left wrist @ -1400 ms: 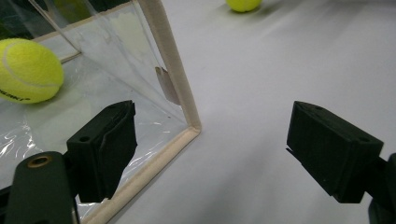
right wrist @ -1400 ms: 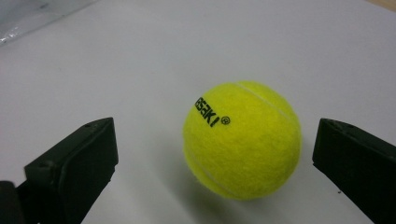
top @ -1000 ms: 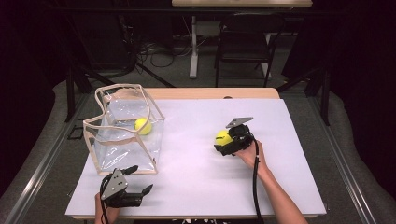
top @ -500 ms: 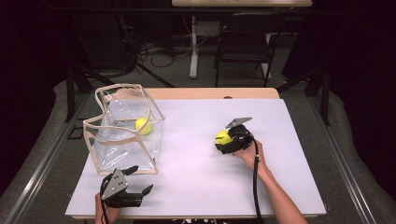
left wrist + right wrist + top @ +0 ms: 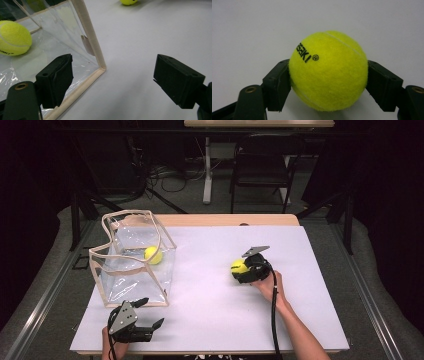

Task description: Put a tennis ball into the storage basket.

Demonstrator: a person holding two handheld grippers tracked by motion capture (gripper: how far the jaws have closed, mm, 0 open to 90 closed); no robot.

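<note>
On the white table sheet, the right gripper has its 2 jaws pressed against the sides of a yellow tennis ball, as the right gripper view shows; the ball looks seated squarely between them, low over the sheet. A second tennis ball already lies inside the clear plastic bag with beige piping, well apart to the left. The left gripper sits near the bag's front corner, jaws spread wide and holding nothing. The step in hand appears to be the grasp of ball 2. The next move likely calls for a lift and carry over the bag's open rim, perhaps with the left gripper steadying that floppy edge.
</note>
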